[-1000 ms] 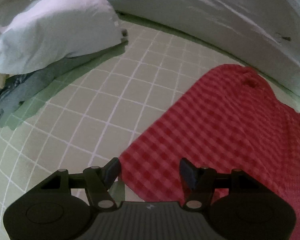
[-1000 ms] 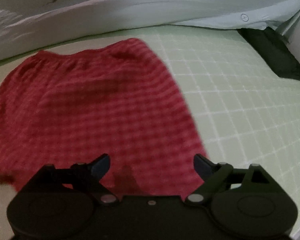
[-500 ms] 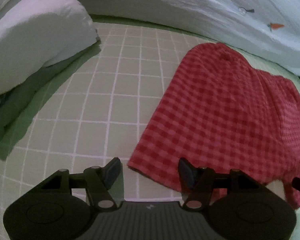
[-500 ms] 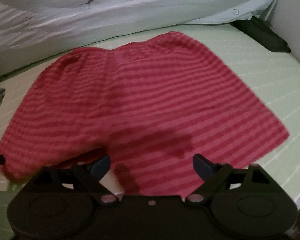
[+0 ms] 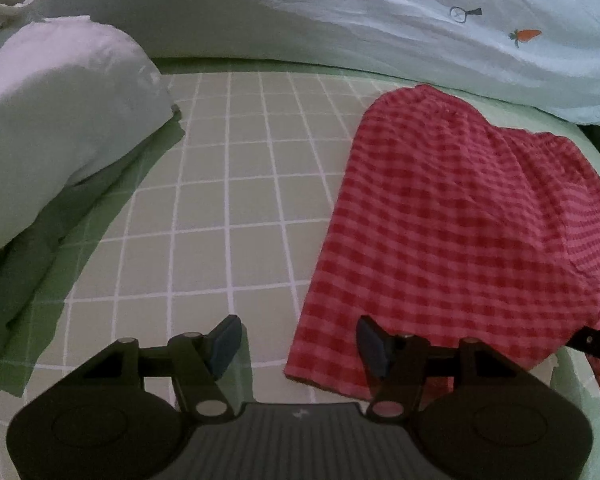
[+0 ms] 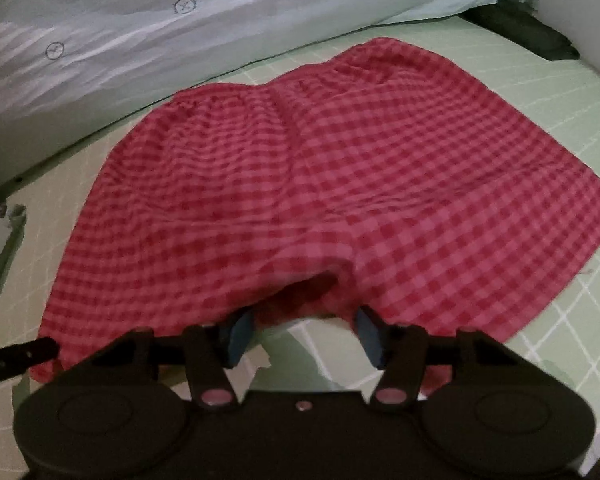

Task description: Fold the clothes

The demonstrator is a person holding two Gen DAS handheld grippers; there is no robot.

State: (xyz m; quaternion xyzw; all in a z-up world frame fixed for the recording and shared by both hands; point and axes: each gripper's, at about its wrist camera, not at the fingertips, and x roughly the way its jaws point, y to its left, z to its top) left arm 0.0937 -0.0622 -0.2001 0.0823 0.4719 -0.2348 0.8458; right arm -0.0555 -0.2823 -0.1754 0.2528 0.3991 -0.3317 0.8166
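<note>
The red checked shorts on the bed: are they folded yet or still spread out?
Spread out. The shorts lie flat on the green sheet, with waistband, both legs and the gap between them showing, and no layer turned over.

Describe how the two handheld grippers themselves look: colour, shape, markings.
Both look alike. The left gripper has a black body with two round lobes, a ribbed grey centre panel bearing a small pale mark, pale pivot pins and blue-grey finger pads. The right gripper has the same black lobes, pinkish pivot pins and blue-grey pads. No cables show.
</note>
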